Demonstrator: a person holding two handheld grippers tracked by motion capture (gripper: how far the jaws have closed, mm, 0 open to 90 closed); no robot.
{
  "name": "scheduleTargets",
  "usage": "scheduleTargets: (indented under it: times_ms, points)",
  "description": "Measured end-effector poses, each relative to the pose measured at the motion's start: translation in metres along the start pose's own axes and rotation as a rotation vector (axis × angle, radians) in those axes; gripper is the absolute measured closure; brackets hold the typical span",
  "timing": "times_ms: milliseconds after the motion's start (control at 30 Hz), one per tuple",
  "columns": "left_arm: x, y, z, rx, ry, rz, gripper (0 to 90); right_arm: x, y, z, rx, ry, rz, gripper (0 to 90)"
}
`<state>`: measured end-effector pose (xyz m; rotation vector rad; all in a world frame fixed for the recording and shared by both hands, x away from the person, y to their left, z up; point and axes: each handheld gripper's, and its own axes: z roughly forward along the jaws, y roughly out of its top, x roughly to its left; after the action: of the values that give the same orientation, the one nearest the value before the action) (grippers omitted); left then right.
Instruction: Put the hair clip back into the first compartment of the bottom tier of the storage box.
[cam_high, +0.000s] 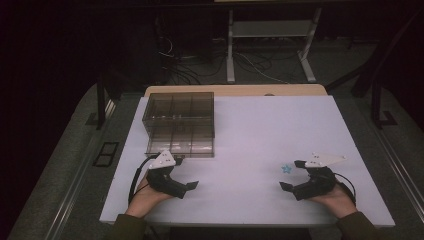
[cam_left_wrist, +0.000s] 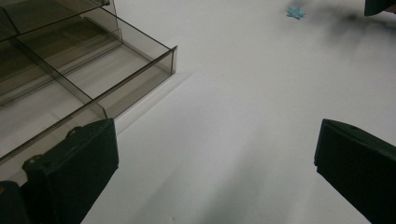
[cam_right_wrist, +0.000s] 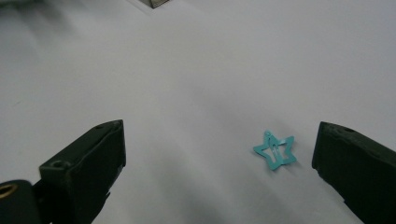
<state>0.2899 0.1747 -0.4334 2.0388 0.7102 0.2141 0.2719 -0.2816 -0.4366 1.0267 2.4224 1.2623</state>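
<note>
A small teal star-shaped hair clip (cam_high: 286, 169) lies flat on the white table (cam_high: 260, 125). My right gripper (cam_high: 291, 175) rests at the front right, open, with the clip beside its far jaw. In the right gripper view the clip (cam_right_wrist: 275, 150) lies just inside the right-hand jaw, and the gripper (cam_right_wrist: 219, 135) touches nothing. At the front left my left gripper (cam_high: 185, 173) rests open and empty. A smoky clear compartment box (cam_high: 180, 122) stands just beyond it. In the left gripper view, the box (cam_left_wrist: 70, 70) sits by the left jaw of the gripper (cam_left_wrist: 215, 133), and the clip (cam_left_wrist: 295, 12) is far off.
The box has several compartments, and those I can see into hold nothing. A wooden strip (cam_high: 235, 90) edges the table's far side. Beyond it are desk legs (cam_high: 230, 55) and cables on a dark floor. A person's hands hold both grippers near the front edge.
</note>
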Motion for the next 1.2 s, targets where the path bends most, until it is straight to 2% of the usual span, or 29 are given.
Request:
scheduleTargets:
  times_ms: [267,700,767,967,1033,1133,1167,1200]
  points:
    - [-0.001,-0.001,0.000,0.000,-0.004,0.003,0.0,-0.002,0.000,0.000,0.001,0.004,0.006,2.2]
    - [0.000,-0.001,0.001,-0.003,-0.018,0.003,0.0,-0.011,0.007,-0.003,0.006,-0.020,0.030,2.2]
    - [-0.001,0.000,0.001,-0.004,-0.019,0.001,0.0,-0.011,0.009,-0.002,0.014,-0.032,0.020,2.2]
    - [-0.001,0.000,0.001,-0.013,-0.023,-0.009,0.0,-0.014,0.011,-0.001,0.022,-0.019,0.033,2.2]
    - [-0.001,0.000,0.001,-0.018,-0.022,-0.013,0.0,-0.016,0.012,0.000,0.027,-0.020,0.035,6.1]
    - [-0.001,0.000,0.001,-0.016,-0.022,-0.011,0.0,-0.020,0.014,0.001,0.032,-0.020,0.041,6.3]
    - [-0.001,0.000,0.000,-0.016,-0.022,-0.011,0.0,-0.021,0.014,0.002,0.035,-0.023,0.043,7.9]
    - [-0.001,0.000,0.000,-0.017,-0.022,-0.012,0.0,-0.022,0.015,0.002,0.036,-0.021,0.046,13.4]
